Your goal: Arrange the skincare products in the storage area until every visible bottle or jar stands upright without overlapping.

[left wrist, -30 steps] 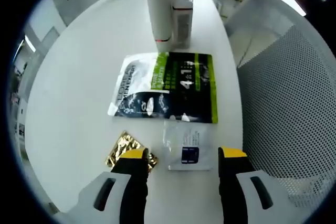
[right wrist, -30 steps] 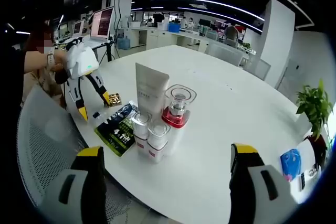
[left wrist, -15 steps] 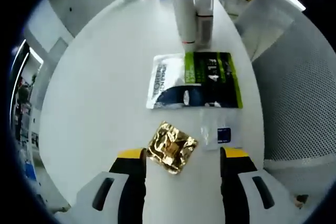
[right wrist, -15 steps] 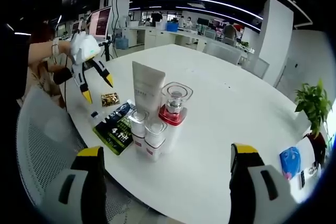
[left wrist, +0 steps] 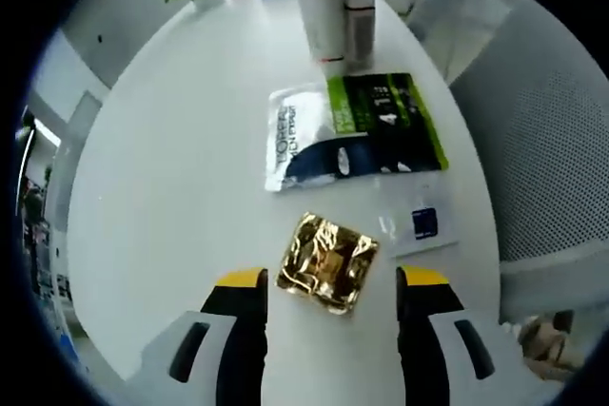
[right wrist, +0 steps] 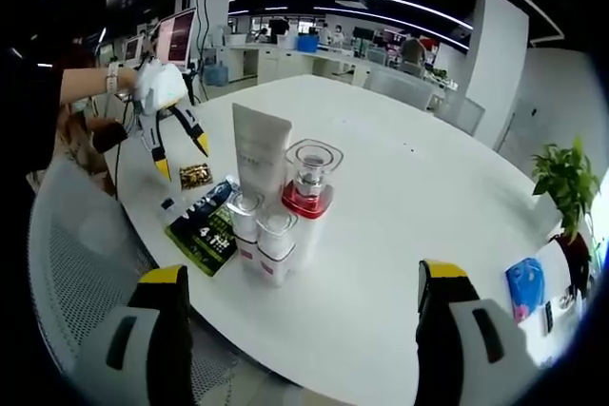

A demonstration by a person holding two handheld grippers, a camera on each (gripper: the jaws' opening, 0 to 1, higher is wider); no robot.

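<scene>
A crinkled gold sachet lies flat on the white table, just beyond and between the yellow tips of my open left gripper. Past it lie a small clear sachet with a blue square and a large green, white and black pouch. A white tube stands upright beside a clear bottle with a red collar and two small clear bottles. My right gripper hangs open well in front of that group. The left gripper hovers over the gold sachet.
A grey mesh chair stands along the table's edge by the sachets. A potted plant and a blue packet sit at the table's other end. A person's hand holds the left gripper. Desks and monitors fill the background.
The left gripper has shifted over the gold sachet, which now lies centred between its tips; a second ago the blue-square sachet was there. The right gripper has barely moved.
</scene>
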